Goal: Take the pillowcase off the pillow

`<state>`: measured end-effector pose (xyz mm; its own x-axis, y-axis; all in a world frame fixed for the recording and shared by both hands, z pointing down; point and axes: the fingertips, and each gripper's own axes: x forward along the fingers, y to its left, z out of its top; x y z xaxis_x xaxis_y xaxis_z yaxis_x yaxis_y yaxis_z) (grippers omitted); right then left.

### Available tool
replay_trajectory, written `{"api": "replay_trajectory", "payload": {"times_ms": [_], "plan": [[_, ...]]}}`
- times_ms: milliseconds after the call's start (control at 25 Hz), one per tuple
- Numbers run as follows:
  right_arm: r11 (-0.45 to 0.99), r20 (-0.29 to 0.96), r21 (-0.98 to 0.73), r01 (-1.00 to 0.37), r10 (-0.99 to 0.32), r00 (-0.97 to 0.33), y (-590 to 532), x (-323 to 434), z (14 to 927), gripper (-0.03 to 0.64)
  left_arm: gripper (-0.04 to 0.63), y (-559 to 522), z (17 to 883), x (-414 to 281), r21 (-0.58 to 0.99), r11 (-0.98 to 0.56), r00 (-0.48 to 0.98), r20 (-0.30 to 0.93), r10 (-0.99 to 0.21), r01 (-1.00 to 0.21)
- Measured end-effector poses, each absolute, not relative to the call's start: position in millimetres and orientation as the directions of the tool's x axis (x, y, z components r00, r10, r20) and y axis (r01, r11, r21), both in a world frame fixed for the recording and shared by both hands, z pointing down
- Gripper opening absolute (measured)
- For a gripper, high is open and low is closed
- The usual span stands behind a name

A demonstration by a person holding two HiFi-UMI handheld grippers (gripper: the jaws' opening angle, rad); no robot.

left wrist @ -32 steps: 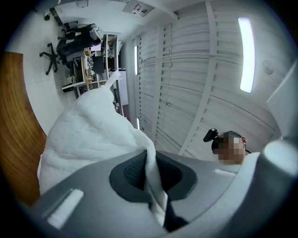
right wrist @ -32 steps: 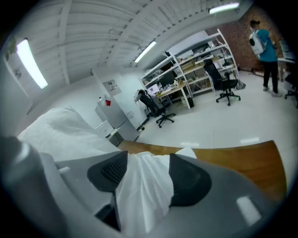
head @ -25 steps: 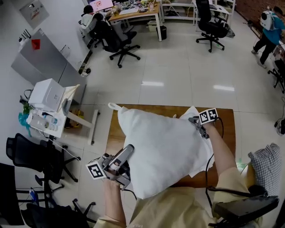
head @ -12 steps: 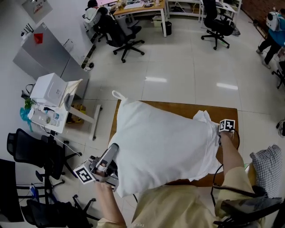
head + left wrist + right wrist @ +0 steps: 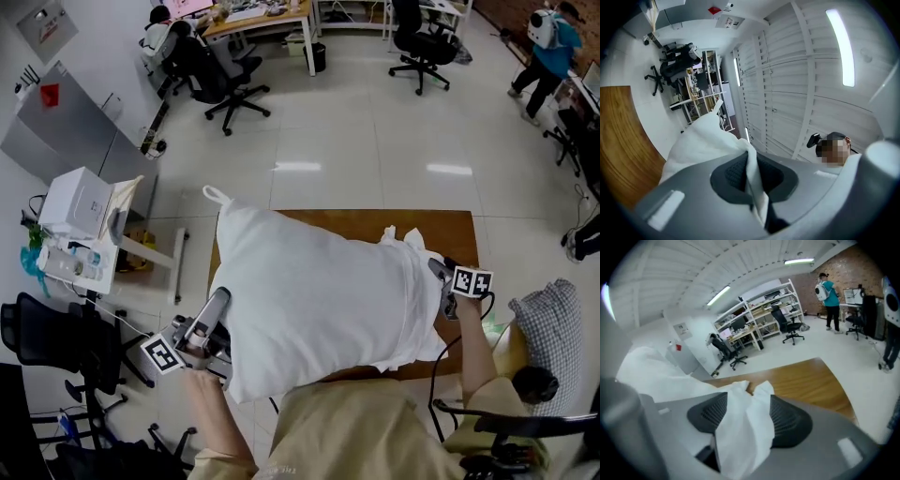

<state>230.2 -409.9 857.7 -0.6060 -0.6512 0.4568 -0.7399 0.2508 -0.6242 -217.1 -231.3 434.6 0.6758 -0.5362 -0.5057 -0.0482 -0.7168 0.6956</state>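
Observation:
A big white pillow in its pillowcase (image 5: 319, 300) lies slanted over the brown table (image 5: 356, 225). Loose pillowcase cloth (image 5: 408, 244) bunches at its right end. My left gripper (image 5: 221, 302) is at the pillow's near-left corner; in the left gripper view it (image 5: 751, 174) is shut on a thin fold of white cloth (image 5: 754, 187). My right gripper (image 5: 441, 281) is at the pillow's right end. In the right gripper view its (image 5: 747, 420) jaws are opening, with a thick bunch of pillowcase cloth (image 5: 740, 432) loose between the pads.
A checked cushion (image 5: 548, 328) sits to the right of the table. A white box on a stand (image 5: 80, 202) and a black chair (image 5: 56, 337) are at the left. Office chairs (image 5: 220, 80), desks and a person (image 5: 544, 37) are far behind.
My right gripper went from the table's far edge to the pillow's right end, taking the loose cloth along. The left gripper has drifted a little left, still clamped.

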Motion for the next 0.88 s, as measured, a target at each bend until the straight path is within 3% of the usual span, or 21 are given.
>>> {"api": "replay_trajectory", "payload": {"times_ms": [160, 440, 480, 560, 680, 880], "plan": [[0.41, 0.387, -0.663, -0.626, -0.528, -0.756, -331.4, 163.0, 799.2, 0.263, 0.015, -236.1, 427.7, -236.0, 0.7, -0.714, 0.674, -0.519, -0.526, -0.018], [0.343, 0.434, -0.701, -0.625, -0.49, -0.756, -234.8, 112.3, 790.7, 0.252, 0.015, -248.0, 404.4, -241.7, 0.696, -0.715, 0.679, -0.559, -0.477, 0.071], [0.342, 0.425, -0.702, -0.625, -0.503, -0.753, -233.8, 108.6, 790.8, 0.217, 0.015, -251.4, 399.2, -242.2, 0.694, -0.716, 0.682, -0.561, -0.469, 0.079], [0.307, 0.47, -0.673, -0.673, -0.524, -0.71, -232.3, 110.3, 789.1, 0.105, 0.015, -257.5, 388.2, -242.4, 0.693, -0.714, 0.686, -0.567, -0.456, 0.098], [0.283, 0.531, -0.607, -0.743, -0.55, -0.644, -230.5, 115.1, 798.0, 0.022, 0.015, -260.8, 381.6, -242.7, 0.696, -0.709, 0.687, -0.57, -0.451, 0.112], [0.193, 0.749, -0.323, -0.926, -0.547, -0.375, -214.6, 203.8, 923.0, 0.0, 0.015, -264.4, 388.7, -251.2, 0.72, -0.689, 0.658, -0.559, -0.504, 0.083]]}}
